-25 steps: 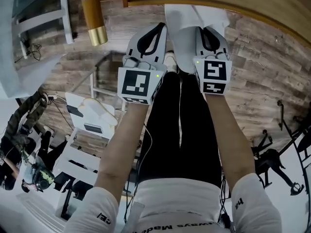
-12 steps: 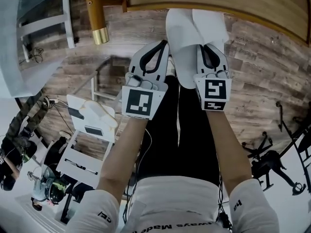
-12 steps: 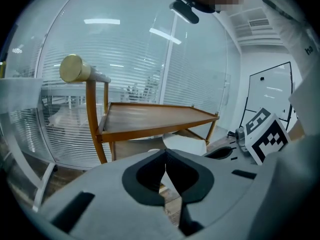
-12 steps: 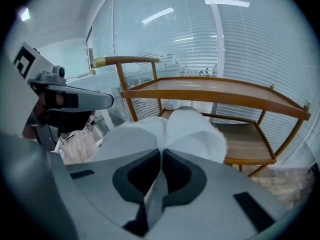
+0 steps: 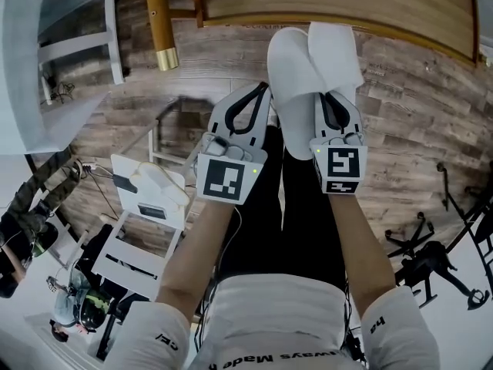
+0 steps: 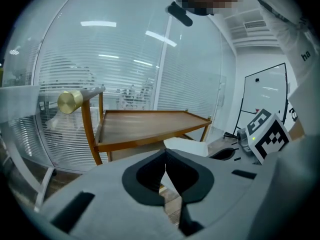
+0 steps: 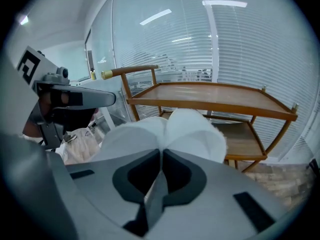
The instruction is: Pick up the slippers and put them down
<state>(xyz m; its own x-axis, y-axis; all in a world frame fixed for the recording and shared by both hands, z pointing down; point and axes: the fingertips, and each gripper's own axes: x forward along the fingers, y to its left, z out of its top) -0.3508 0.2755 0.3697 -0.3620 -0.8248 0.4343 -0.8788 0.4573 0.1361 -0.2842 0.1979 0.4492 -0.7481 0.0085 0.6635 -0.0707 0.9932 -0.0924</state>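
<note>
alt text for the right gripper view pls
The right gripper is shut on a pair of white slippers, held up in front of it. Behind them stands a wooden cart with two shelves, against glass walls with blinds.

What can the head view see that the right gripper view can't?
Only the head view shows the person's black trousers and white shirt, plus the marker cube on the right tool. Only the right gripper view shows the window blinds, the ceiling lights and the cart's lower shelf. Both show the white slippers pinched in the shut right tool, the left tool and the wooden cart.
</note>
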